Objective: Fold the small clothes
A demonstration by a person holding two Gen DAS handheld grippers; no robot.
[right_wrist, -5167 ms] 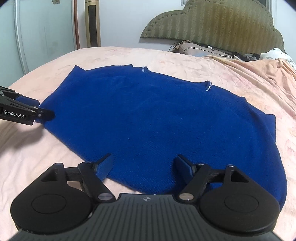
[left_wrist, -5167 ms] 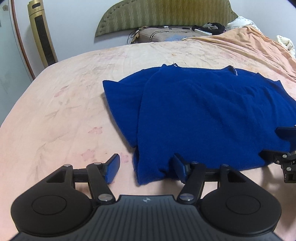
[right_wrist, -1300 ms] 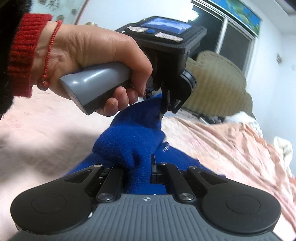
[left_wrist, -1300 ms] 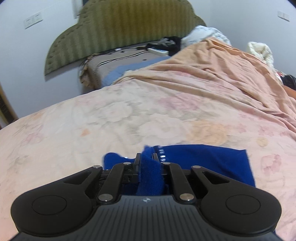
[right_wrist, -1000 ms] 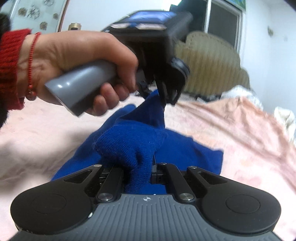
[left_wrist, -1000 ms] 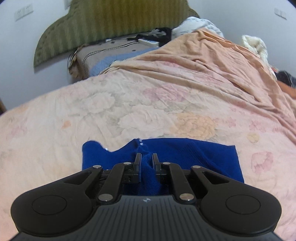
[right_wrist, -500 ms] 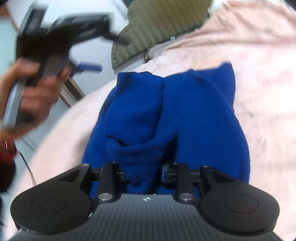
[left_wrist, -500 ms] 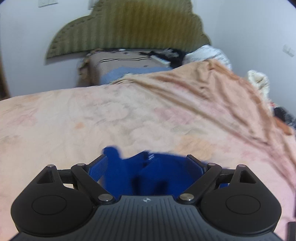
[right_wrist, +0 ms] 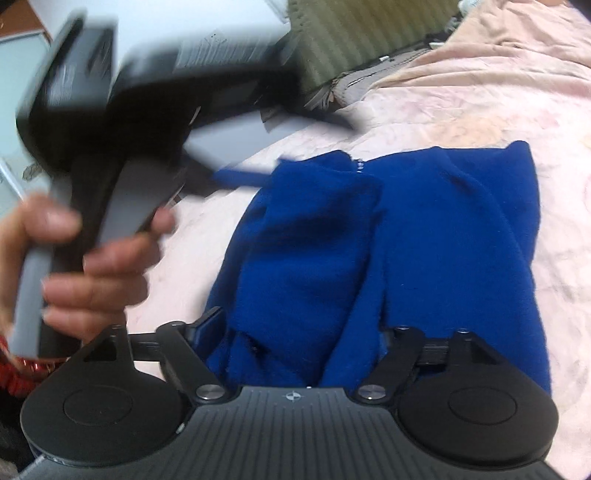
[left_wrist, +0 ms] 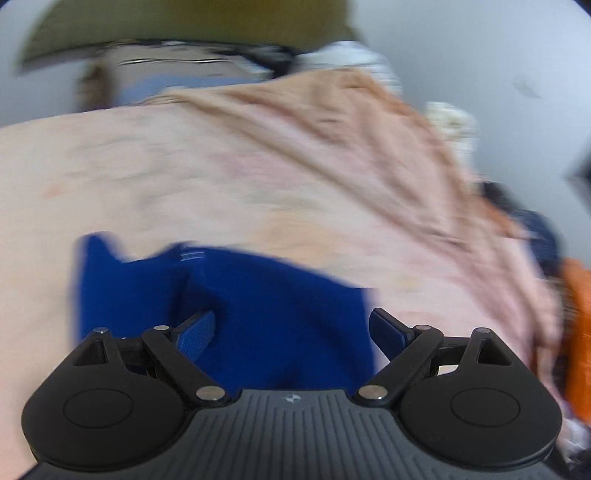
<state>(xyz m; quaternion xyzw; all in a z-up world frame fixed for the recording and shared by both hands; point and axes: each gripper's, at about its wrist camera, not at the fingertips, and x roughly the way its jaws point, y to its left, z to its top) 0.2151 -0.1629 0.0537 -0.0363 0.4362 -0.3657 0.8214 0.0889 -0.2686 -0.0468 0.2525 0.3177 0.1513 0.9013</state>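
Sweater (right_wrist: pixel 424 236): folded, lying on the pink bedspread (left_wrist: pixel 221 177).
Left gripper (left_wrist: pixel 291 326): jaws spread wide, holding nothing, over the sweater's edge.
Right gripper (right_wrist: pixel 299 328): jaws opening, loose sweater folds between them.
Left hand (right_wrist: pixel 85 258): gripping its handle.

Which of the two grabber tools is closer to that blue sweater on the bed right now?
Right. The right gripper has the blue sweater bunched between its opening jaws; the left gripper hangs apart, above the sweater's far edge.

fuzzy matt blue knit sweater (right_wrist: pixel 424 240), soft matt floral cotton bedspread (left_wrist: pixel 184 166), matt black plastic right gripper (right_wrist: pixel 301 332) with shiny metal pivots, ribbed padded cloth headboard (right_wrist: pixel 354 33) upper centre
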